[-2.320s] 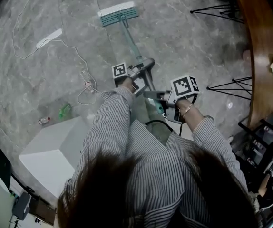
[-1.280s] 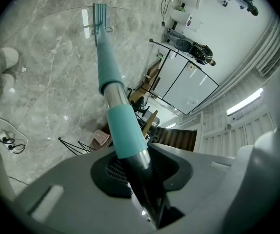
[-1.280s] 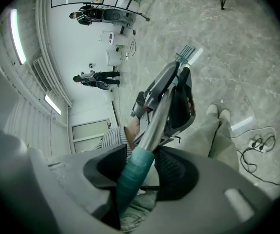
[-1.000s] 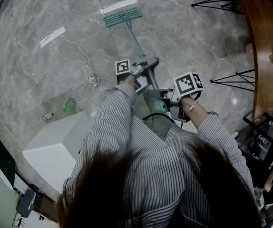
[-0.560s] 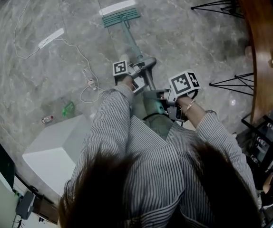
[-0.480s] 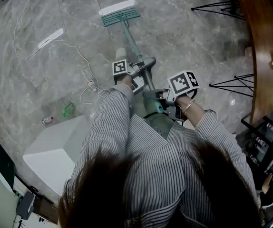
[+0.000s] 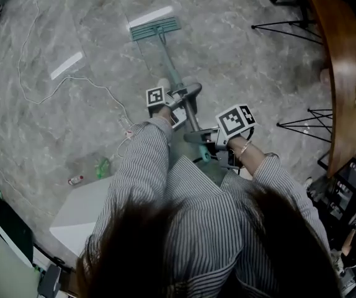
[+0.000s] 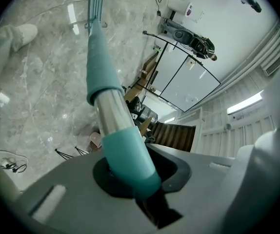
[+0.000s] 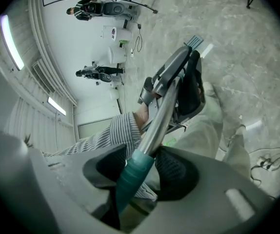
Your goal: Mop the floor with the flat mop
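The flat mop's teal head (image 7: 155,28) lies flat on the grey marble floor ahead of me, and its handle (image 7: 169,61) slants back toward my body. My left gripper (image 7: 187,95) is shut on the handle's middle; its jaws have just closed tighter round the teal sleeve (image 8: 115,126). The left gripper (image 8: 130,177) looks down the shaft to the mop head (image 8: 95,6). My right gripper (image 7: 196,136) is shut on the handle's upper teal end (image 9: 132,177), nearer my body. In the right gripper view the left gripper (image 9: 171,82) shows further down the shaft.
A white cable (image 7: 72,82) snakes over the floor at the left, with a green bottle (image 7: 102,165) and a white box (image 7: 82,216) near my left side. A curved wooden table (image 7: 342,73) and black wire stands (image 7: 302,126) lie at the right. My shoe (image 7: 164,84) is beside the handle.
The mop and both grippers have gone forward over the floor. The cable, the bottle and the white box now sit lower and further right in the head view.
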Motion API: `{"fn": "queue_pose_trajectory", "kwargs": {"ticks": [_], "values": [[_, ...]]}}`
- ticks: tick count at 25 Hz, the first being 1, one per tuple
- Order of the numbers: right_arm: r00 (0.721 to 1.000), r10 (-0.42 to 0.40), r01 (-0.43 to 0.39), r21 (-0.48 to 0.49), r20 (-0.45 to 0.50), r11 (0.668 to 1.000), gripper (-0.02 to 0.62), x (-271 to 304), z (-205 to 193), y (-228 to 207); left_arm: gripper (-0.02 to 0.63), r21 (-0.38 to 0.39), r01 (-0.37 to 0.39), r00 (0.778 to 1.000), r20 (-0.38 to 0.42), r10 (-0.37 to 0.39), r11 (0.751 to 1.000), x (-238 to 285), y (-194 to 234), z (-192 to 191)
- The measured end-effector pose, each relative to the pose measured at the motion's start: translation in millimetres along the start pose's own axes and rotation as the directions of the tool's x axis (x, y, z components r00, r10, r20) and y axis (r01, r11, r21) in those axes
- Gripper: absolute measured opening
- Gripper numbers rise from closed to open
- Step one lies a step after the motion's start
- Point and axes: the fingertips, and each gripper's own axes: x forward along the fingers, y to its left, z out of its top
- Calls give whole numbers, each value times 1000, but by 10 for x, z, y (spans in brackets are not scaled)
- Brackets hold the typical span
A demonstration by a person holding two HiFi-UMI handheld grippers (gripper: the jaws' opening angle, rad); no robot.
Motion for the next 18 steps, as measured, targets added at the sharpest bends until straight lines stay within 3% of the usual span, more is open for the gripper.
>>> {"fn": "queue_pose_trajectory", "kwargs": {"ticks": [8, 18], "values": [[998, 37, -37, 3, 59, 999, 186, 166, 1217, 387, 60, 17, -45, 999, -25, 46, 999, 213, -543, 1092], [982, 37, -40, 12, 183, 999, 187, 117, 2869, 917, 84, 87, -28, 999, 49, 24, 996, 616, -1403, 2540]]}}
